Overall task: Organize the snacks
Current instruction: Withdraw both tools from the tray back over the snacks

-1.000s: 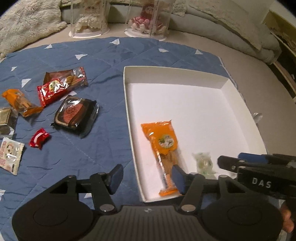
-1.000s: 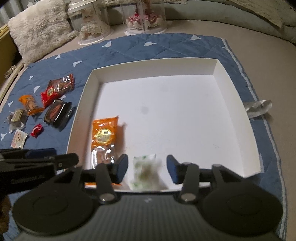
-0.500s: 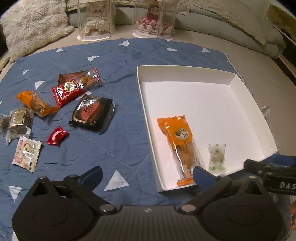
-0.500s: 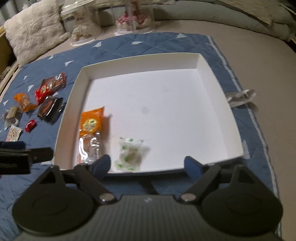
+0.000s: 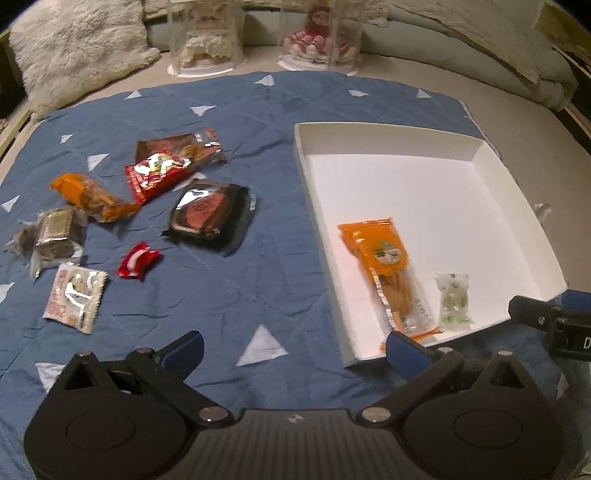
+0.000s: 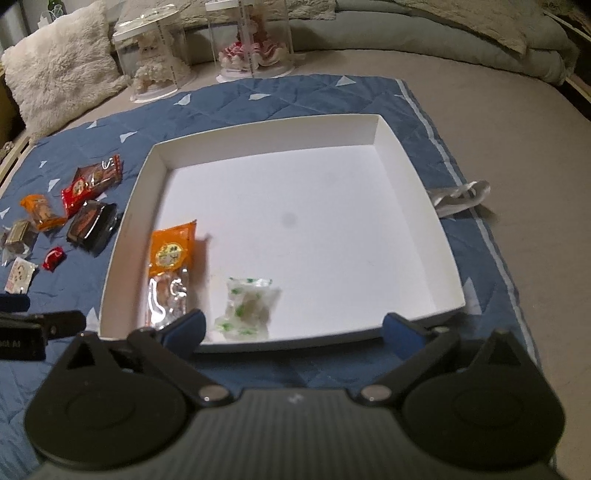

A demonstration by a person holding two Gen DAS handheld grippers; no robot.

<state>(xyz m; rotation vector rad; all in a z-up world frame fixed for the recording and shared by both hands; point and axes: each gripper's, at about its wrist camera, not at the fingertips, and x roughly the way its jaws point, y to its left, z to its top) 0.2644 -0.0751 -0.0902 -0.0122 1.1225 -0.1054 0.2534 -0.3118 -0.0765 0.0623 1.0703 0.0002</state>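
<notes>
A white box (image 5: 388,129) (image 6: 266,136) lies on a blue quilt (image 5: 258,110). In its near left corner lie a long orange packet (image 5: 384,258) (image 6: 171,254) and a small green-and-white packet (image 5: 453,299) (image 6: 249,306). My left gripper (image 5: 294,350) hangs open over the quilt by the box's near left corner, nothing between its fingers. My right gripper (image 6: 293,329) hovers at the box's near rim, its jaws opening, and it holds nothing. Left of the box lie a black packet (image 5: 212,214), two red packets (image 5: 170,166), an orange snack (image 5: 88,195), a red candy (image 5: 138,260), a silver pack (image 5: 55,230) and a white sachet (image 5: 75,297).
Two clear display cases with dolls (image 5: 207,40) (image 5: 317,37) stand beyond the quilt's far edge. A fluffy cushion (image 5: 74,48) lies at the far left. A crumpled white wrapper (image 6: 461,195) sits by the box's right side. A grey bolster (image 6: 443,29) lines the back.
Both grippers have opened wide, letting go of the orange packet and the green-and-white packet, which now lie in the box. Both have drawn back toward the near rim.
</notes>
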